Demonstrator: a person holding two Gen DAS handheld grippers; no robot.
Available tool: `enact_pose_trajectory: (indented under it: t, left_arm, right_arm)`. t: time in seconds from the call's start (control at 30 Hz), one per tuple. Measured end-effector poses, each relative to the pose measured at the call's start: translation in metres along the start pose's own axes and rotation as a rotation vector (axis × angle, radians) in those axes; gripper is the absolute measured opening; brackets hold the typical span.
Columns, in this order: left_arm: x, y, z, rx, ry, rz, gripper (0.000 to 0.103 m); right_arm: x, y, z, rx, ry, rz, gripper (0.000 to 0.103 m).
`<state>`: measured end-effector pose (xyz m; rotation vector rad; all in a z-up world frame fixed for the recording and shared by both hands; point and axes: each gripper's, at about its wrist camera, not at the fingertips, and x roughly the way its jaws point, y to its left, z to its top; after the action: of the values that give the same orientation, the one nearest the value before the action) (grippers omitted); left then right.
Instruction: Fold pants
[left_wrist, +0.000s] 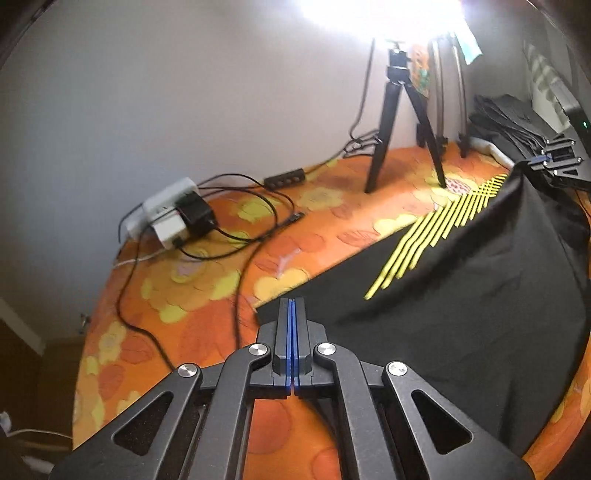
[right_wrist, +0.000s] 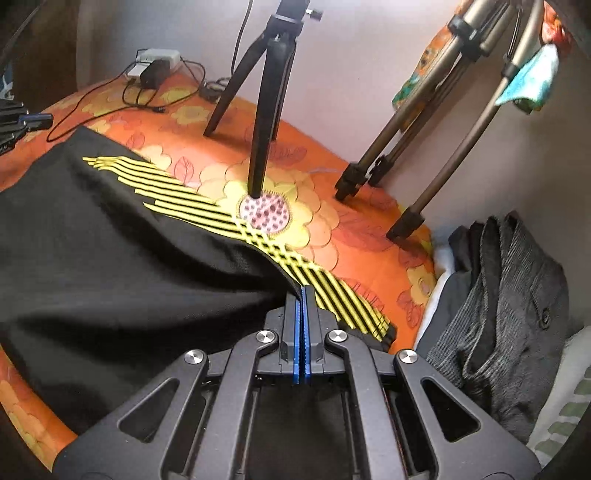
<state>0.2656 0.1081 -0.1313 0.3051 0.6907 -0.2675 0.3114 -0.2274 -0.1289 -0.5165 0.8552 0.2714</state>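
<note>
Left gripper (left_wrist: 292, 301): blue-lined fingers pressed together, pinching a corner of the black pants (left_wrist: 461, 295) at the cloth's left end; it also shows at the left edge of the right wrist view.
Left side of surface: the orange flowered cover (left_wrist: 155, 306) is bare of cloth here and curves down to a rounded edge near the gripper; a white power strip (left_wrist: 166, 210) with a black adapter sits near the wall, and black cables (left_wrist: 236, 229) trail across the cover toward the pants corner.
Middle: a black tripod (right_wrist: 266, 99) stands on the cover just beyond the pants' far edge, one leg planted on a large flower print; open cover lies between its legs and the wall.
Pants: black fabric with yellow stripes (right_wrist: 207, 199) along the far edge, stretched between the two grippers and sagging in soft folds in the middle, its lower part draping on the cover.
Right gripper (right_wrist: 303, 291): fingers closed on the striped edge of the pants.
Right side: a brown tripod (right_wrist: 424, 147) stands near the cover's edge; beside that edge, a heap of grey clothes (right_wrist: 517, 295) crowds the corner against the wall.
</note>
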Motion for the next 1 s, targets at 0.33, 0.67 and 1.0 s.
enact_pose_trajectory:
  t: [0.33,0.67,1.0]
  left_arm:
    - [0.033,-0.004,-0.009,-0.005,0.145,-0.175,0.042]
    - [0.05,0.001,-0.012,0.05,0.142,-0.135,0.059]
    - [0.048,0.006,-0.016,0.003,0.122,-0.249,0.036]
  right_arm:
    - [0.016,0.009,-0.008,-0.021,0.035,0.008,0.001]
    - [0.024,0.006,-0.01,-0.022,0.044,0.025,0.001]
    - [0.034,0.009,-0.012,-0.029,0.056,0.039,0.001]
